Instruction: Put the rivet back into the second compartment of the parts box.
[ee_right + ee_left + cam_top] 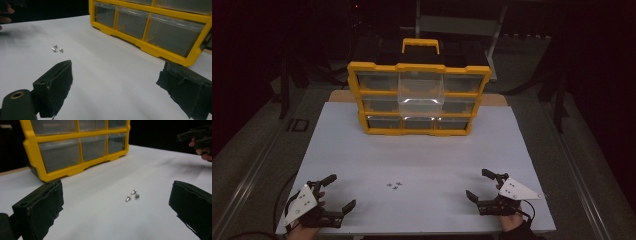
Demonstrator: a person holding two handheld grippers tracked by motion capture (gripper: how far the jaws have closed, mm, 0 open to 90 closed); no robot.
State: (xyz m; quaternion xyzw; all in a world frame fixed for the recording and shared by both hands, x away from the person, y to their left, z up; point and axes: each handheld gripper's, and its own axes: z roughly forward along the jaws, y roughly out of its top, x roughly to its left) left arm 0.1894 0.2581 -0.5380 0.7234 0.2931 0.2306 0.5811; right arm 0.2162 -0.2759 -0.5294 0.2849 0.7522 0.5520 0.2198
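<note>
Nothing is grasped yet; this looks like the approach step. The left hand-held gripper (337,192) and right hand-held gripper (478,184) both rest spread wide on the matte white surface (362,150), with three small shiny metal screws (395,185) lying between them. Next, one should probably close in and pinch a screw. Beyond both stands the yellow plastic drawer organizer (419,98), with clear bins.

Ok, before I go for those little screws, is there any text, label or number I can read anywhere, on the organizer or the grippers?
None can be read.
Yellow organizer: no label or brand shows on its frame or clear drawers.
Grey plates on the left gripper and right gripper: only small dark dots, no letters.
Screws: too small to show any marking.
</note>
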